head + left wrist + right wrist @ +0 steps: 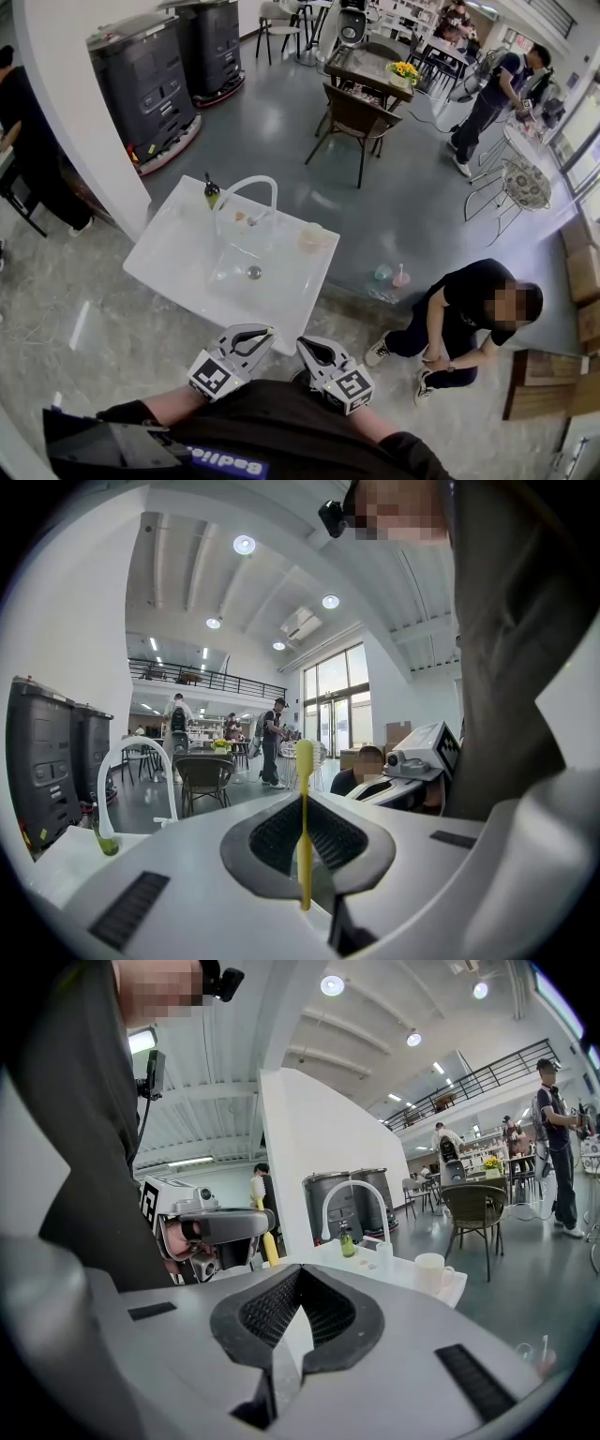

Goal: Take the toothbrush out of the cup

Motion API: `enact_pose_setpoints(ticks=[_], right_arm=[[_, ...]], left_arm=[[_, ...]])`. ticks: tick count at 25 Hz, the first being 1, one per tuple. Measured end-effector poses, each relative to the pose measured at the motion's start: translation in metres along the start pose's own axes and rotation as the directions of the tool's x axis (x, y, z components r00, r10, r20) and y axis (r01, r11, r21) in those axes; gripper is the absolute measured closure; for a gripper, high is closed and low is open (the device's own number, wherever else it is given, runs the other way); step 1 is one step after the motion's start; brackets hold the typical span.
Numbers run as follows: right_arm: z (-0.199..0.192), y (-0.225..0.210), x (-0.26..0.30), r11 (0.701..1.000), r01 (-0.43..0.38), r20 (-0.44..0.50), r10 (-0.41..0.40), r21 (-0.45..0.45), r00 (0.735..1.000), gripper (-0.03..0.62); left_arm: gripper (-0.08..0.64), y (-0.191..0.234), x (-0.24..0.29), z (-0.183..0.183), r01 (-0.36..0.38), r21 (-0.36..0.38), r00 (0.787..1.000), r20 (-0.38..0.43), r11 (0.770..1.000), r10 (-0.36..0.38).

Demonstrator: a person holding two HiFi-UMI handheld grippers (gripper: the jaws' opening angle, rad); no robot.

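Observation:
A yellow toothbrush (304, 822) stands upright between the jaws of my left gripper (251, 339), which is shut on its handle; the brush head rises above the jaws. The right gripper view shows the same toothbrush (268, 1239) sticking up behind the left gripper (217, 1230). My right gripper (317, 353) is beside the left one, shut and holding nothing. Both hang just before the near edge of the white sink counter (178, 258). The pale cup (314, 237) stands on the counter's far right corner, well away from both grippers, and is also seen as the cup (433, 1271) in the right gripper view.
A white arched faucet (247, 192) and a green bottle (212, 192) stand at the counter's back. A white pillar (84, 122) rises at left, with dark machines (145, 80) behind it. A person (464, 319) crouches on the floor at right. Chairs and a table (361, 84) stand farther off.

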State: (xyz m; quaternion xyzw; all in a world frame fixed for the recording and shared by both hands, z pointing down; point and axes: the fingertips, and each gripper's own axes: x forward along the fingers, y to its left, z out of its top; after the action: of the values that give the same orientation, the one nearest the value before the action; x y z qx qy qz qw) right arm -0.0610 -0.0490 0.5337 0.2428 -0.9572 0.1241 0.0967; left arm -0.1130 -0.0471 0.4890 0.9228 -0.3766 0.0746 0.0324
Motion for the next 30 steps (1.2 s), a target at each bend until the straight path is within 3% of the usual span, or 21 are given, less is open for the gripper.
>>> enact_pose_setpoints(ticks=[30], right_arm=[[-0.0009, -0.0014, -0.0036, 1.000, -0.001, 0.001, 0.001, -0.011, 1.000, 0.580]], left_arm=[[0.541, -0.0049, 0.0045, -0.0029, 0.005, -0.015, 1.000, -0.004, 1.000, -0.005]])
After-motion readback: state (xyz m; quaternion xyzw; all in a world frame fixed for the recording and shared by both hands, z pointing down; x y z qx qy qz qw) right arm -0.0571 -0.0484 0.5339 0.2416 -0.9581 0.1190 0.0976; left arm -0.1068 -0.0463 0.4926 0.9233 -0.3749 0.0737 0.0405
